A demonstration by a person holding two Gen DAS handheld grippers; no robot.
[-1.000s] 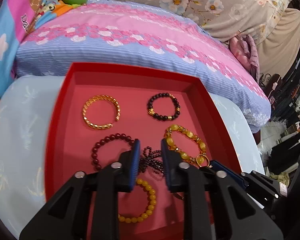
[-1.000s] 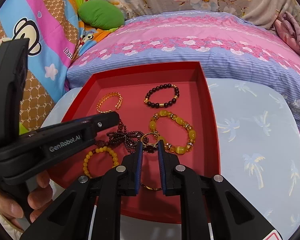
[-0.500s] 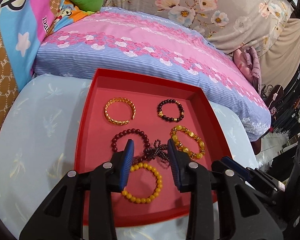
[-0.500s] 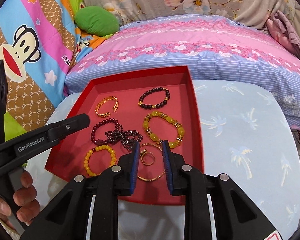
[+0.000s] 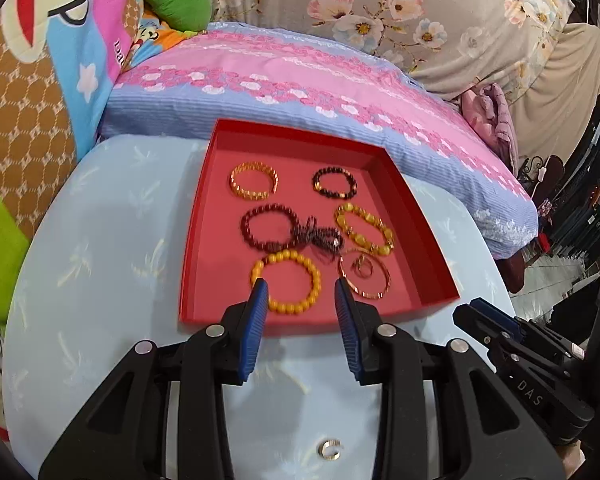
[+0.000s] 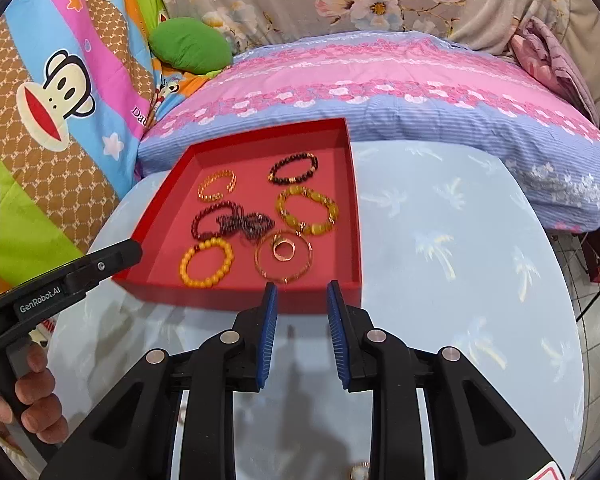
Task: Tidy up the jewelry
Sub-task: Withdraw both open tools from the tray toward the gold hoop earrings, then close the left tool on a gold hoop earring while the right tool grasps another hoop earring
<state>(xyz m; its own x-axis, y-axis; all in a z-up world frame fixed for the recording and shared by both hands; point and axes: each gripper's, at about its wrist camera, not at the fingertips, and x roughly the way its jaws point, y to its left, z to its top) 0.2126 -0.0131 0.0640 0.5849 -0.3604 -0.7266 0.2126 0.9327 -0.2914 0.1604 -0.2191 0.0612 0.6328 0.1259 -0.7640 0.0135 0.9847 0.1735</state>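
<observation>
I have pulled both tongs back out of the red tray (image 5: 396, 184), and they now hang over the pale blue tabletop (image 5: 100, 280) on the near side of it. A second ago the left tongs (image 5: 300, 292) were down among the dark beaded tangle (image 5: 318, 236) in the middle of the tray, and the right tongs (image 6: 300, 294) were pinched narrow around the small ring (image 6: 283, 249). Now both sets stand wide apart and hold nothing.

That ring lies inside the thin gold bangle (image 6: 283, 257) near the tray's front edge, just in front of the chunky yellow bracelet (image 6: 307, 210). So I judge the drop is done and one more piece is in place.

The tray now also holds the gold cuff (image 5: 254, 181) and the black bead bracelet (image 5: 335, 183) toward its far wall, the dark red bead bracelet (image 5: 269, 228) touching the tangle, and the orange bead bracelet (image 5: 287, 282) at the front.

Compared with the earlier view, the tray looks smaller and farther from both cameras, and more tabletop shows. That reveals a small gold open ring (image 5: 329, 449) lying on the tabletop well short of the tray, beneath my left tongs. I take that as the next thing to collect.
</observation>
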